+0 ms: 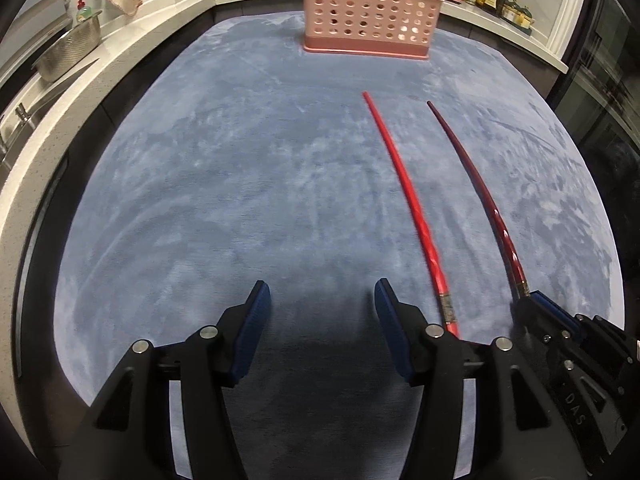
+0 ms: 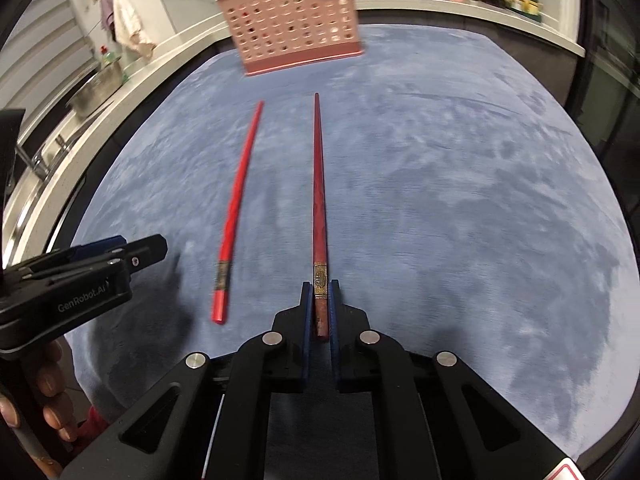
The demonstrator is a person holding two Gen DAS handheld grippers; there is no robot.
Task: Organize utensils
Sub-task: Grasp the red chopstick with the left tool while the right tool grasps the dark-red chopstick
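On the blue-grey velvety cloth surface (image 2: 440, 200), two long red chopsticks lie side by side, tips pointing toward the pink perforated plastic basket (image 2: 296, 28) at the far edge. The right gripper (image 2: 321, 292) is clamped tight on the butt end of the darker red chopstick with the gold band (image 2: 319, 184), which runs straight ahead from between its blue pads. The brighter red chopstick (image 2: 236, 204) lies loose on the cloth just to its left, between the two grippers. The left gripper (image 1: 320, 300) hovers above the cloth about half open with nothing between its fingers; the brighter chopstick's butt lies just beside its right finger. A steel colander (image 1: 68, 50) sits on the white counter beyond.
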